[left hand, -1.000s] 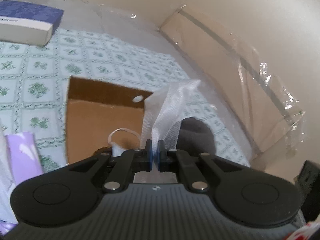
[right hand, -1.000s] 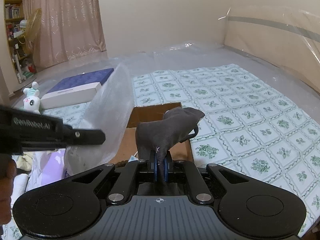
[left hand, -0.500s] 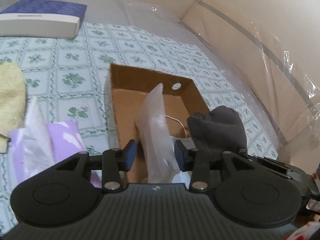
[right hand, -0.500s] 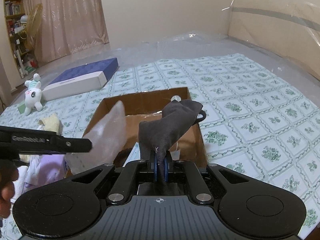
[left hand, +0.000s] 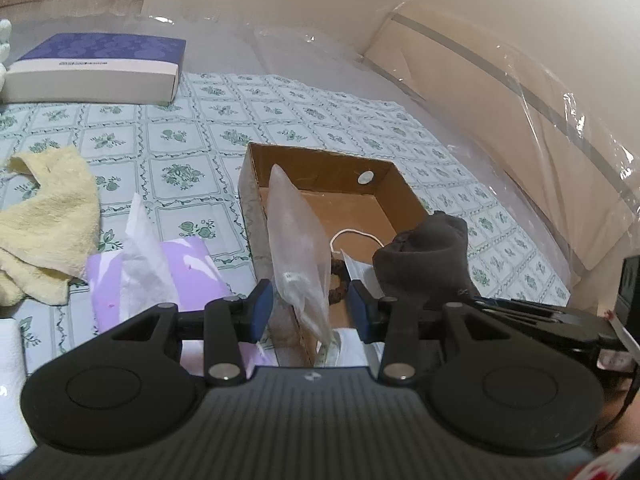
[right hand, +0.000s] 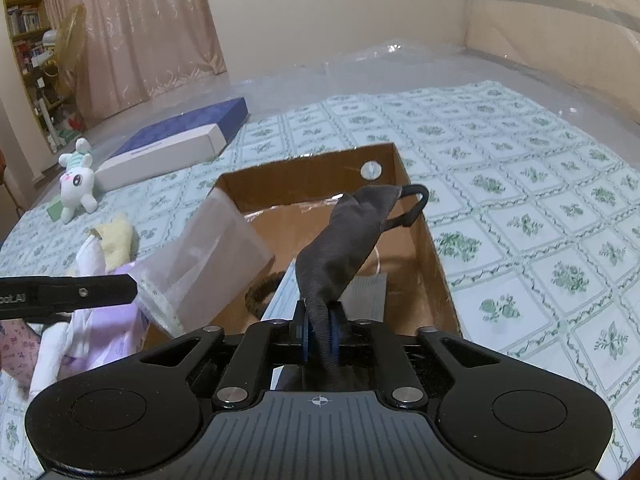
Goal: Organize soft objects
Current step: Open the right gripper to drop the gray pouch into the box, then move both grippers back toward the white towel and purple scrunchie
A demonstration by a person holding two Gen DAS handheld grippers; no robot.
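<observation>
A brown cardboard box [left hand: 400,196] [right hand: 436,264] lies open on the patterned cloth. Inside it are a face mask [right hand: 360,292] with a white loop [left hand: 352,236] and a dark scrunchie [right hand: 260,296]. My left gripper [left hand: 310,308] is open, with a translucent mesh bag [left hand: 296,240] [right hand: 204,264] standing between its jaws over the box's near left corner. My right gripper [right hand: 320,336] is shut on a dark grey cloth mask [right hand: 344,240] [left hand: 428,256] and holds it above the box.
A yellow towel [left hand: 44,216], a purple packet [left hand: 180,272] and white tissue [left hand: 140,248] lie left of the box. A blue and white flat box [left hand: 96,68] [right hand: 172,148] and a plush toy [right hand: 76,180] sit farther back. Plastic sheeting covers the wall on the right.
My left gripper opened and let go of the mesh bag, which now stands loose between the jaws. Both grippers pulled back and down toward the box. The right one stayed shut on the grey mask.
</observation>
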